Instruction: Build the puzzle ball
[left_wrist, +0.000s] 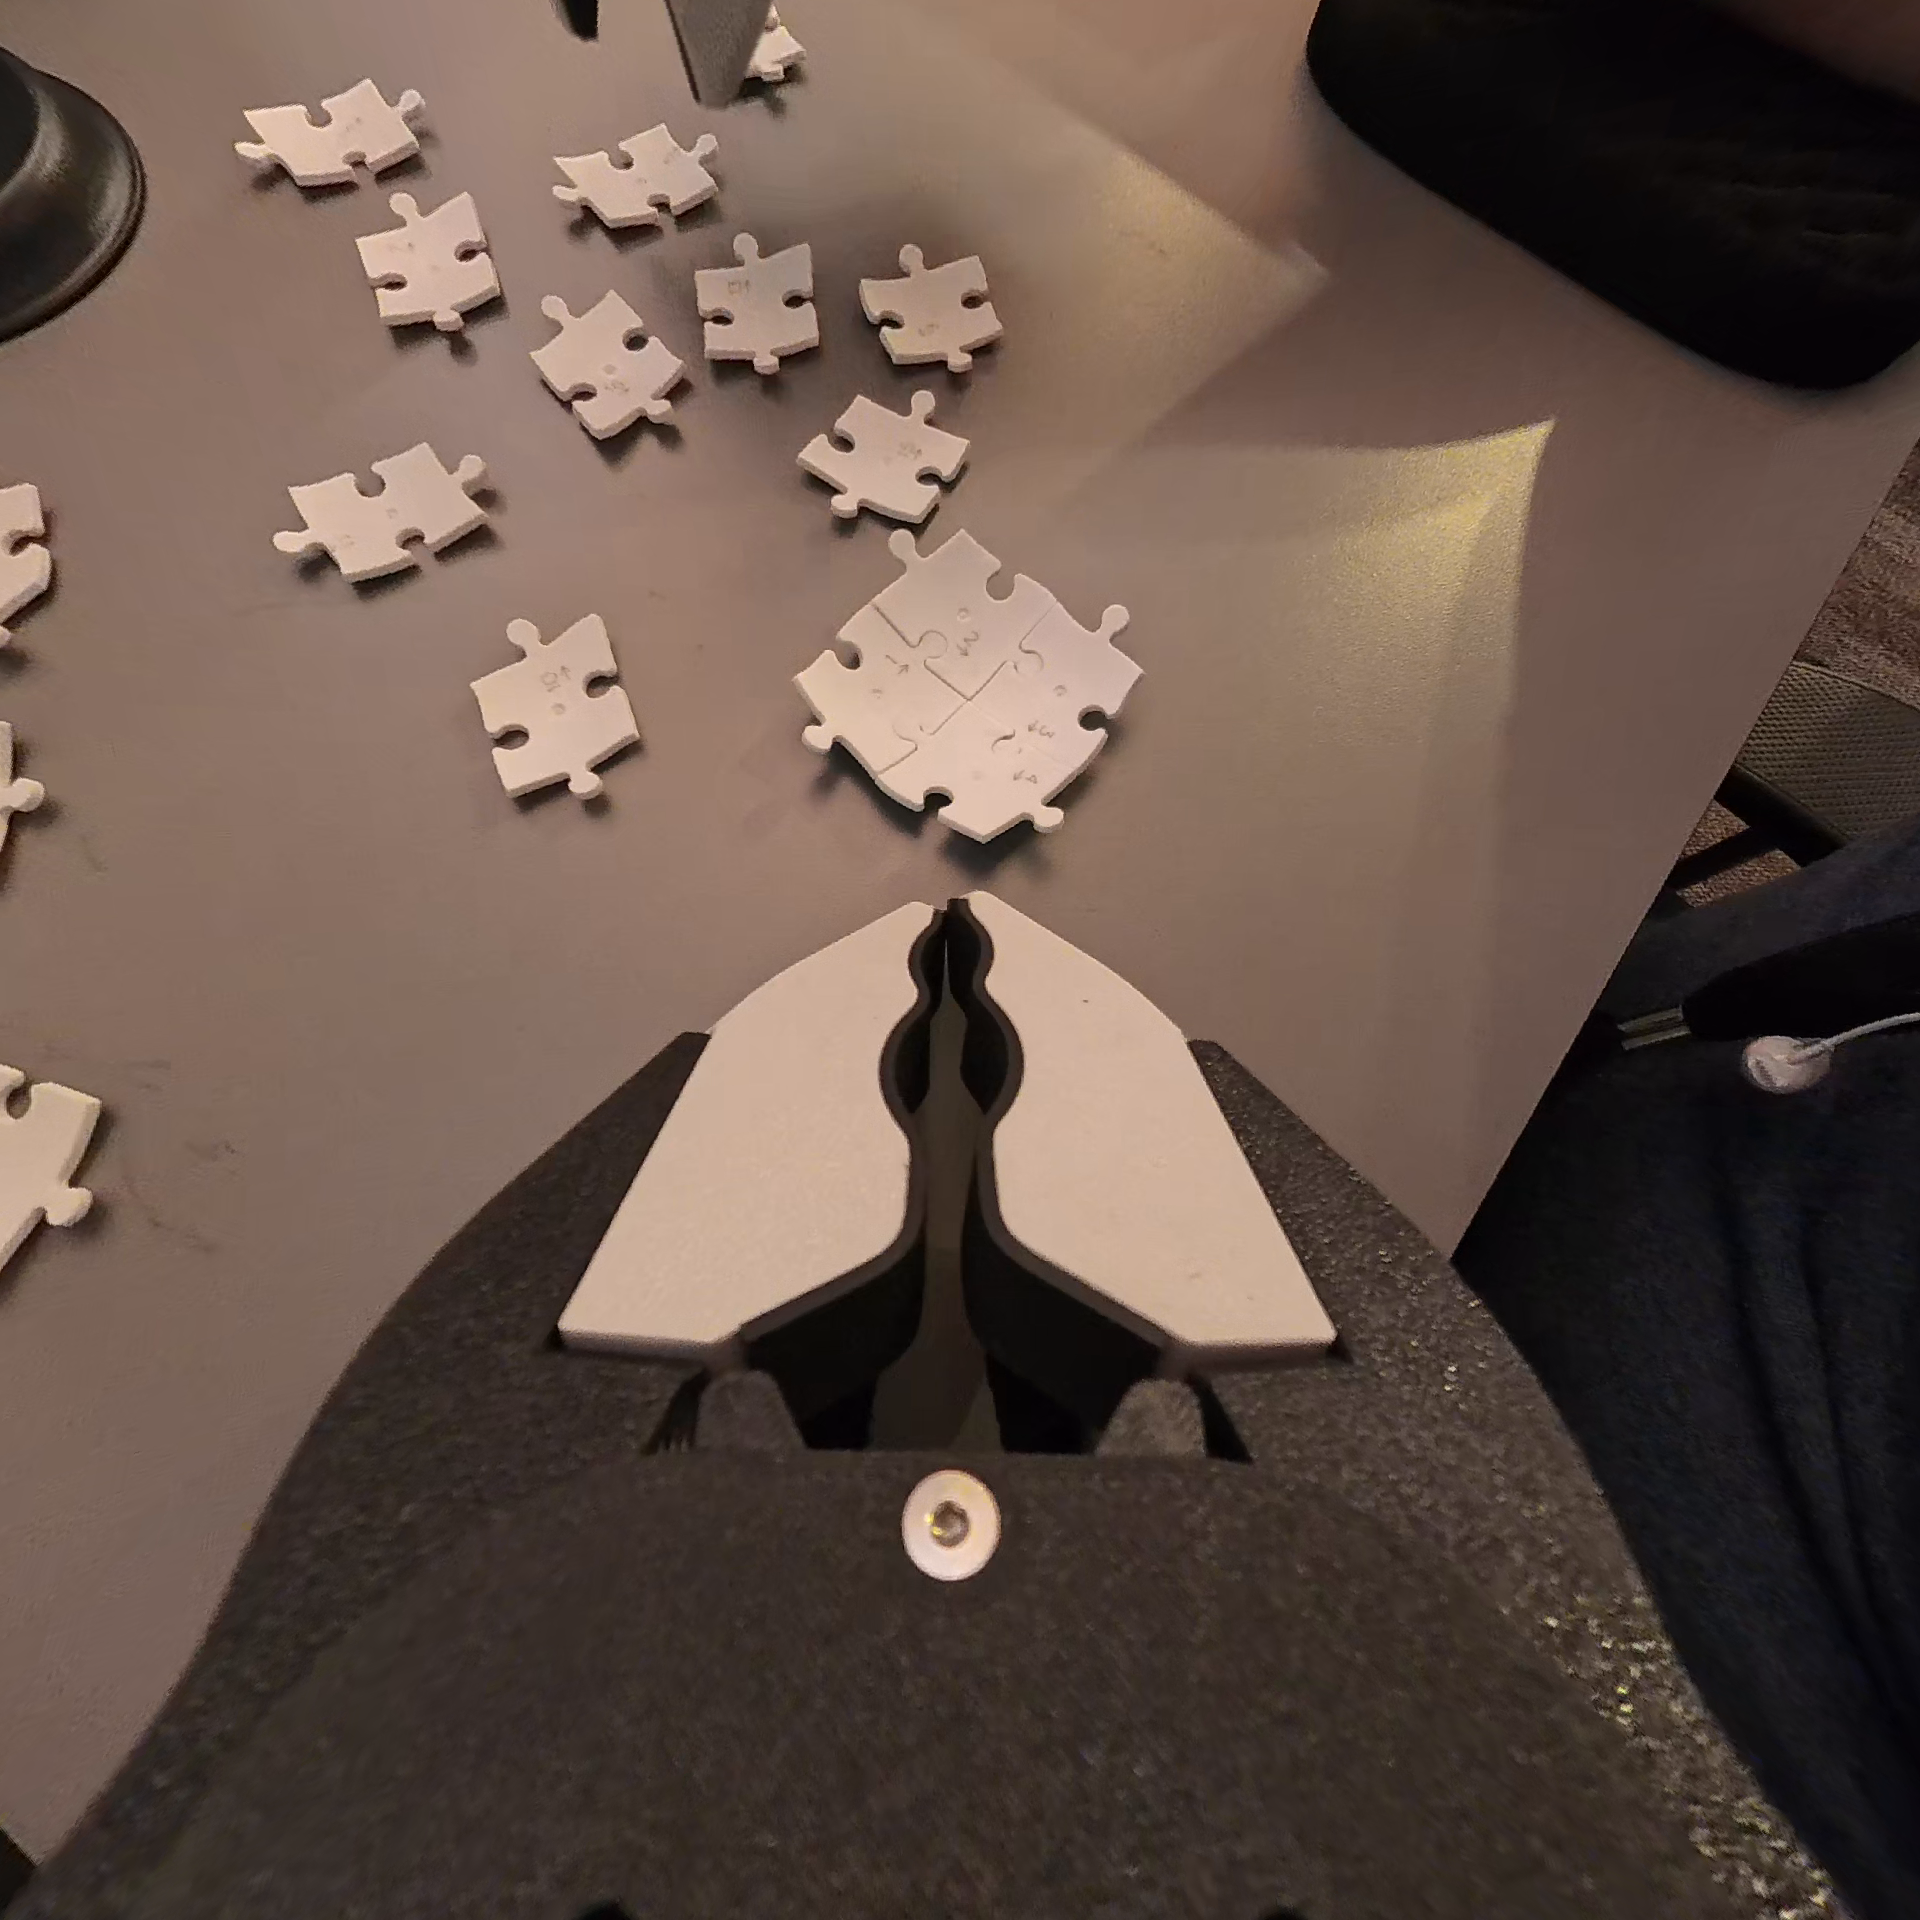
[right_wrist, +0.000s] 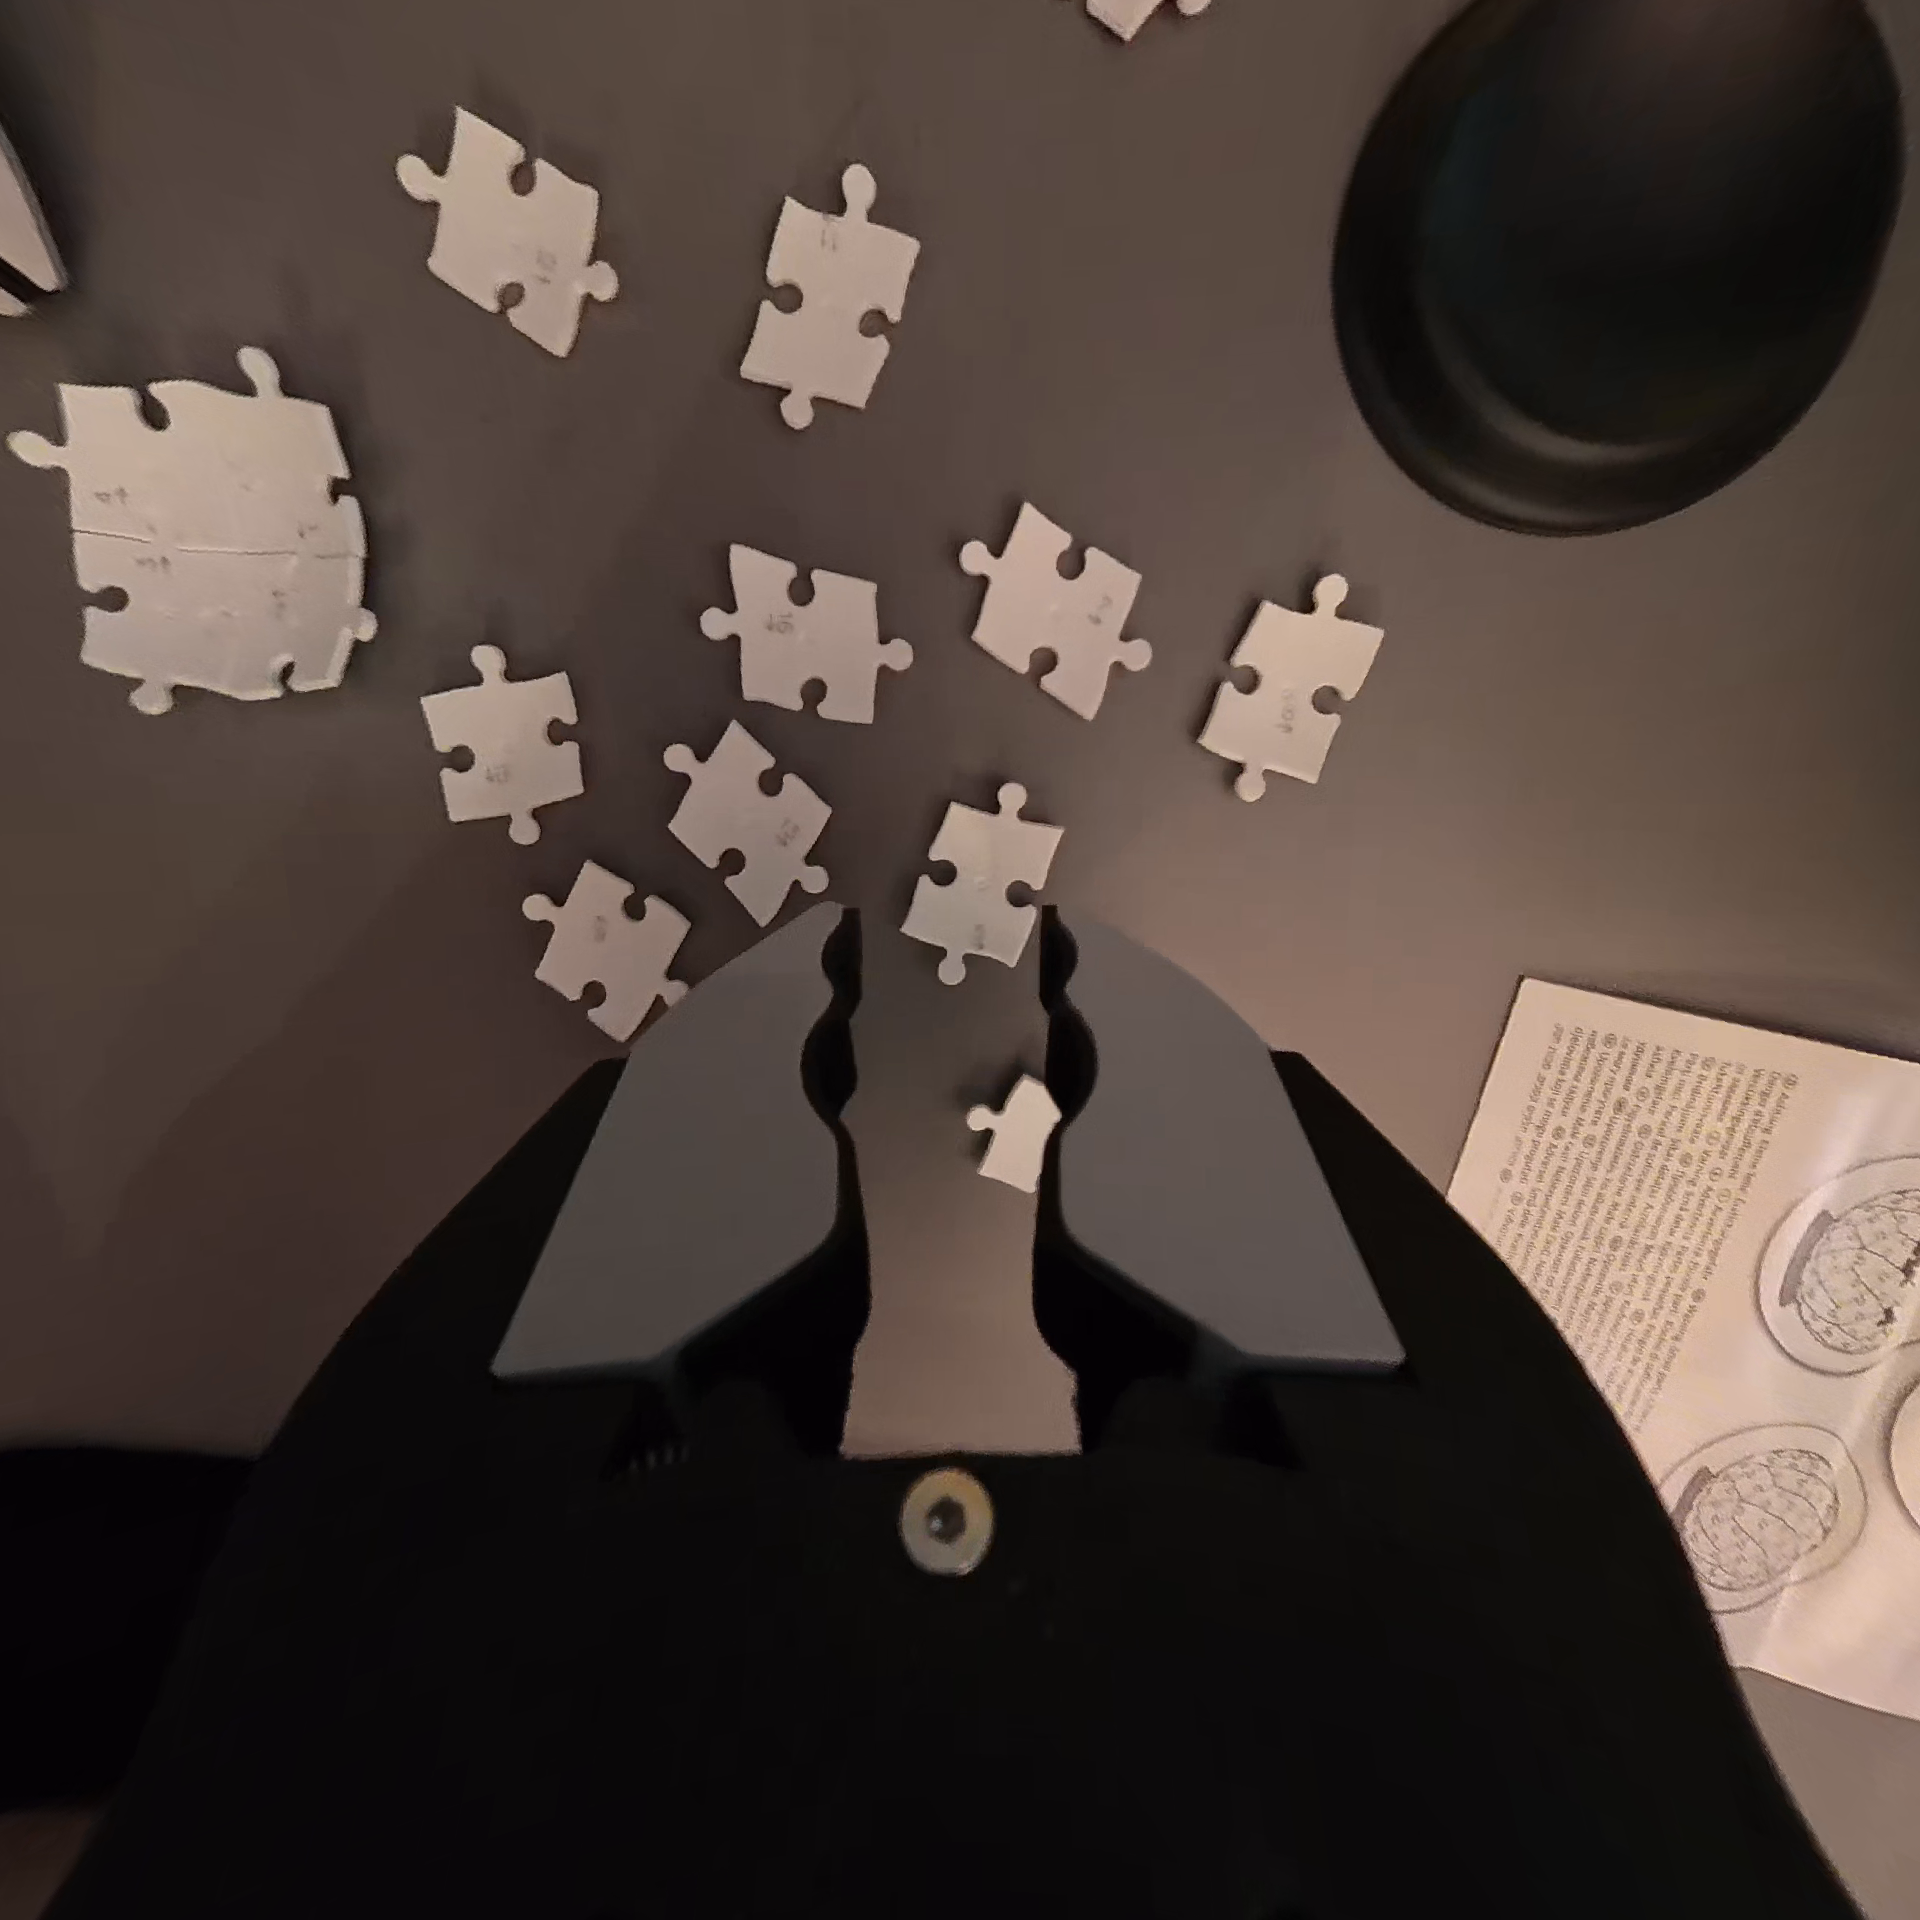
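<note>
- Our left gripper hangs over the grey table with its jaws pressed together at the tips, nothing between them.
- Just ahead of those jaws lies the joined cluster of white puzzle pieces, flat on the table and apart from the tips.
- Farther ahead and to the left of the left jaws we see loose pieces scattered singly, the nearest loose piece sitting left of the cluster.
- Our right gripper holds its jaws at a moderate gap, gripping nothing.
- A single white piece lies on the table just ahead of that gap; whether the tips touch it we cannot tell.
- A small piece shows within the gap, partly hidden by the right-hand finger.
- From the right gripper the joined cluster sits far ahead to the left, with other loose pieces spread between.
- A black round stand rests ahead to the right of the right jaws, and a printed leaflet lies beside them on the right.
- Dark clothing of a person shows right of the left jaws, past the table edge.
</note>
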